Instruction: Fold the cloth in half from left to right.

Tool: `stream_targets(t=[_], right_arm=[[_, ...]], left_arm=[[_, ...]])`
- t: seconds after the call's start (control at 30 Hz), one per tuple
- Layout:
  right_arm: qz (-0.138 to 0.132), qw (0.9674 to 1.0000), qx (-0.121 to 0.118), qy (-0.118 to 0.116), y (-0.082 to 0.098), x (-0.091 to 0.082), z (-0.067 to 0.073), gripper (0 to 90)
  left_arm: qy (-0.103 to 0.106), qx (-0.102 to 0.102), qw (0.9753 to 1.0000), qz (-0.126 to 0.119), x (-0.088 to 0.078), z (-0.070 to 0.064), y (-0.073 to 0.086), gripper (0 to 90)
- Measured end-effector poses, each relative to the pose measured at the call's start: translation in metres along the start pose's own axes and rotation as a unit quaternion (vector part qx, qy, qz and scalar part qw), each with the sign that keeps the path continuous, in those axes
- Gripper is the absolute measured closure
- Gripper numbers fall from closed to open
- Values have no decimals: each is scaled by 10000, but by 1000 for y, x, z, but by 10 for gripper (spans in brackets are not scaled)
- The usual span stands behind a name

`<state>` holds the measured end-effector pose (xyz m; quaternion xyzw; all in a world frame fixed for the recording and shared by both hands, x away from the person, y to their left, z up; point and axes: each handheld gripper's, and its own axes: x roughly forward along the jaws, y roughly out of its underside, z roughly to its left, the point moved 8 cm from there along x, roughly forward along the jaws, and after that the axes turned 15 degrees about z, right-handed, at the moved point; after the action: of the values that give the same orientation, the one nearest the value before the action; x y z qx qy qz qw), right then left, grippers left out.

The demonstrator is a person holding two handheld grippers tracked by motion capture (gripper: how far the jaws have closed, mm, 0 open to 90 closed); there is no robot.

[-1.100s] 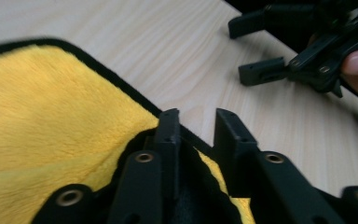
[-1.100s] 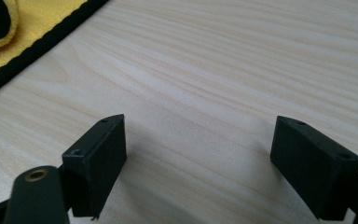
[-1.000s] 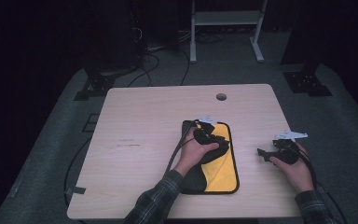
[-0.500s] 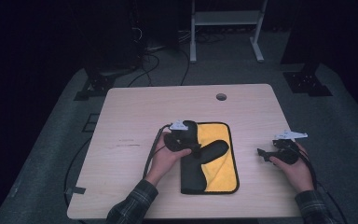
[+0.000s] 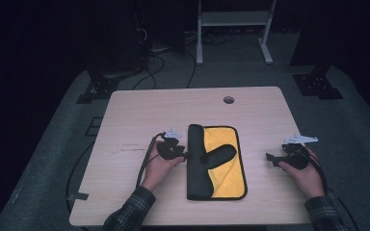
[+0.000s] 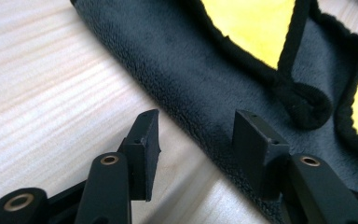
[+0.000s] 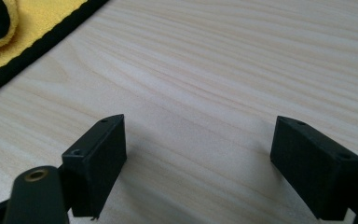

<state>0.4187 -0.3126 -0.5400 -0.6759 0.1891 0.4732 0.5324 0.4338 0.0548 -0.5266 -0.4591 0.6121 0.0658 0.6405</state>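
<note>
A yellow cloth with black trim lies flat in the middle of the table. Its left part is turned over, showing the dark underside, and a dark flap lies across the yellow. My left gripper sits at the fold's left edge. Its jaws have just been closing but stand apart: one fingertip over bare wood, the other over the dark fold, neither pressing it. My right gripper rests open on bare wood, right of the cloth.
A round hole sits near the table's far edge. Behind the table stand a white frame and dark stands, with cables on the grey floor. Each gripper trails a cable toward the near edge.
My left hand has moved left from over the middle of the cloth to its left edge. The dark fold and flap now lie uncovered. The right hand has stayed still.
</note>
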Motion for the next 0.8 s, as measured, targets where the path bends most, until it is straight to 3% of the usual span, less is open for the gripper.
stream_targets(t=[0.33, 0.5, 0.67, 0.8], right_arm=[[-1, 10000, 0, 0, 0, 0, 0, 171], [-1, 10000, 0, 1, 0, 0, 0, 171], [0, 10000, 0, 0, 0, 0, 0, 171], [-2, 10000, -1, 0, 0, 0, 0, 172]], left_arm=[[-317, 242, 9992, 64, 4, -10, -2, 638], [-164, 184, 9997, 71, 5, -15, -1, 847], [-169, 163, 9996, 134, 4, -15, -1, 872], [-38, 56, 9999, 132, -2, -11, 5, 873]])
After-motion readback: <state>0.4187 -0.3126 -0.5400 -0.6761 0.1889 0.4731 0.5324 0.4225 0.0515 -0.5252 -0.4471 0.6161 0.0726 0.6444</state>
